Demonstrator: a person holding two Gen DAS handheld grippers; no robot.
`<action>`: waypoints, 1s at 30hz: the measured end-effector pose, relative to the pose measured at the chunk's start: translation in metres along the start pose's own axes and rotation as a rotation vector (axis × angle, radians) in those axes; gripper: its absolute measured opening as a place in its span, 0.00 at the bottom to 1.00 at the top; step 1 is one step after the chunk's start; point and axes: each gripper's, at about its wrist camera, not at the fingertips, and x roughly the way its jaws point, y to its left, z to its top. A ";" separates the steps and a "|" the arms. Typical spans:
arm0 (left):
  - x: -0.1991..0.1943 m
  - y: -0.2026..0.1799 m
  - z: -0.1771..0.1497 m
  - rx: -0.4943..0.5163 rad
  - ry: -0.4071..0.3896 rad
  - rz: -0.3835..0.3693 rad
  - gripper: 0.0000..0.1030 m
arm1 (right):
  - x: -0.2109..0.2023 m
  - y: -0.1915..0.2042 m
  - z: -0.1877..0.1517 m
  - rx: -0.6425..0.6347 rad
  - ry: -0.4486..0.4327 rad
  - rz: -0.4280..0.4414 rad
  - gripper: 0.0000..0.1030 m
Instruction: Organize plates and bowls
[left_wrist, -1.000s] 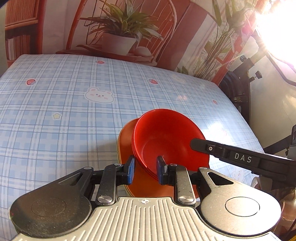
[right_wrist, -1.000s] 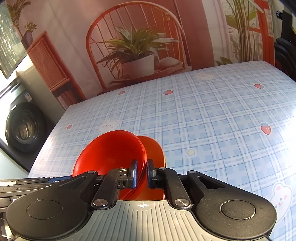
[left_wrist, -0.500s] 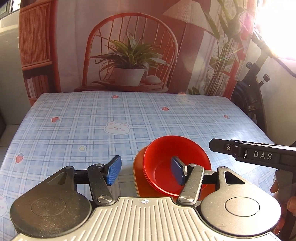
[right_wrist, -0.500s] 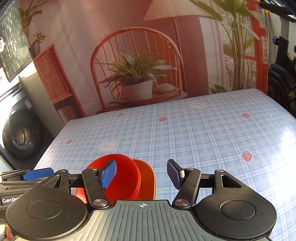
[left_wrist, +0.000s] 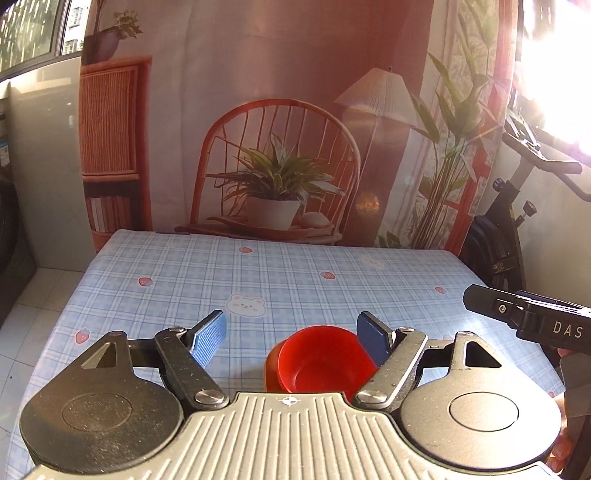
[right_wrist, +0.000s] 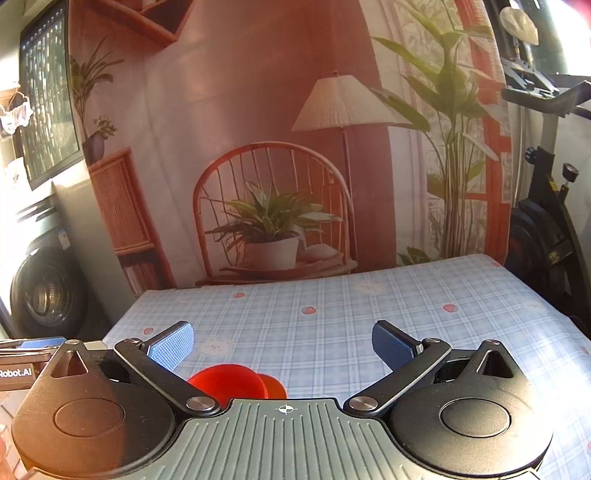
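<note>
A red bowl (left_wrist: 321, 362) sits stacked on an orange plate (left_wrist: 270, 373) on the table's near edge; both also show in the right wrist view, the red bowl (right_wrist: 225, 380) and the orange plate (right_wrist: 275, 386), partly hidden by the gripper body. My left gripper (left_wrist: 291, 336) is open and empty, held back and above the stack. My right gripper (right_wrist: 282, 345) is open and empty, also back from the stack. The right gripper's body shows at the right edge of the left wrist view (left_wrist: 528, 317).
The table has a blue plaid cloth (left_wrist: 295, 280) with bears and strawberries. A printed backdrop (left_wrist: 280, 147) hangs behind its far edge. An exercise bike (left_wrist: 509, 229) stands at the right, a washing machine (right_wrist: 44, 295) at the left.
Both grippers let go of the bowl and plate stack, opened wide, and drew back and up from the table. The stack stays on the table.
</note>
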 end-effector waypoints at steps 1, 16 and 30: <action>-0.010 -0.007 0.002 0.026 -0.028 0.014 0.77 | -0.007 0.001 0.003 -0.002 -0.011 0.002 0.99; -0.119 -0.035 0.027 0.063 -0.178 0.097 0.77 | -0.109 0.024 0.029 -0.049 -0.096 -0.022 1.00; -0.156 -0.031 0.031 0.027 -0.247 0.105 0.77 | -0.135 0.047 0.035 -0.105 -0.130 -0.047 1.00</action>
